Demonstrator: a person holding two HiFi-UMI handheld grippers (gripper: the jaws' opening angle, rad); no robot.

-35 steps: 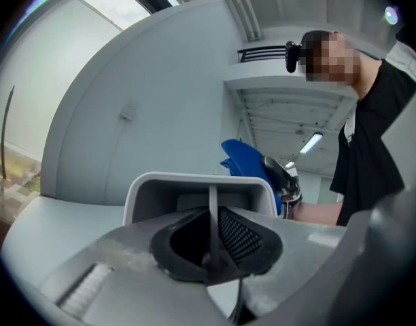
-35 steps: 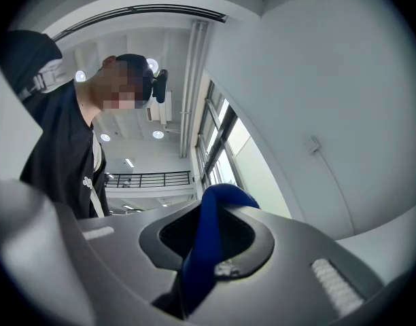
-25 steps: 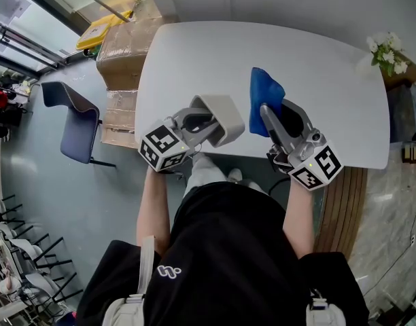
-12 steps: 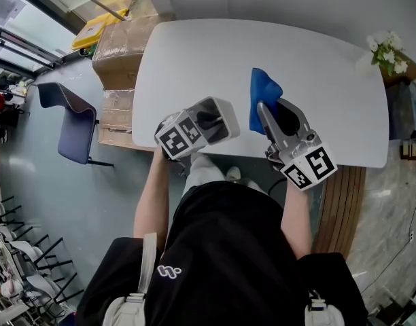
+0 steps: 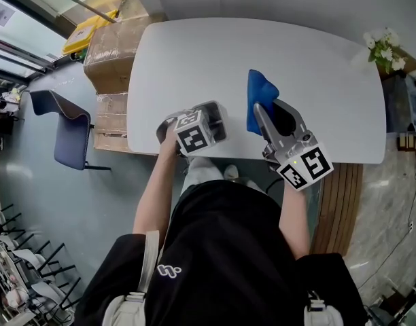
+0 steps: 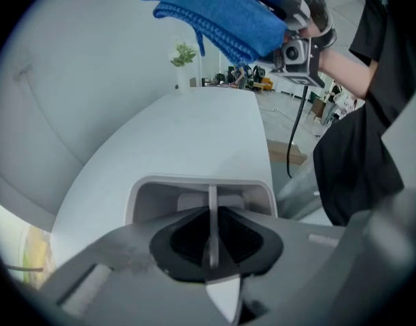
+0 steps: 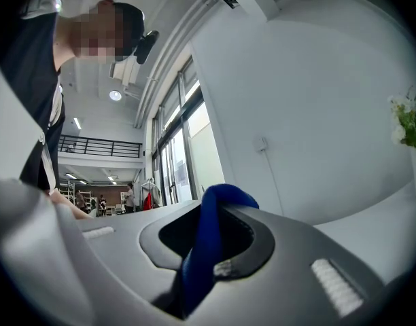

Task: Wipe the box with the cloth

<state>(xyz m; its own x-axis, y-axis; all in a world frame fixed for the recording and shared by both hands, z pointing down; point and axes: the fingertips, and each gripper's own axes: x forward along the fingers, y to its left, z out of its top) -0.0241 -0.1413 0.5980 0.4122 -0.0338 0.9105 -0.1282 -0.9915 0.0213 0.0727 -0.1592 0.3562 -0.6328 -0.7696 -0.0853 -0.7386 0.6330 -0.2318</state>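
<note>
Since a second ago the left gripper [image 6: 209, 240] has rolled over on top of the pale grey open plastic box [image 6: 160, 192], at the white table's [image 5: 317, 80] near edge. Its jaws pinch the box's thin wall. The right gripper [image 5: 260, 113], forearm straight, clamps the folded blue cloth [image 5: 261, 94], raised just beside the box.

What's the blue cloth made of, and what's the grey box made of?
The cloth looks like soft fabric, maybe microfibre: it droops in folds and shows a fine looped weave. The box seems to be plastic with a smooth matte finish: thin even walls, rounded corners, no grain. I can't be sure of either.
</note>
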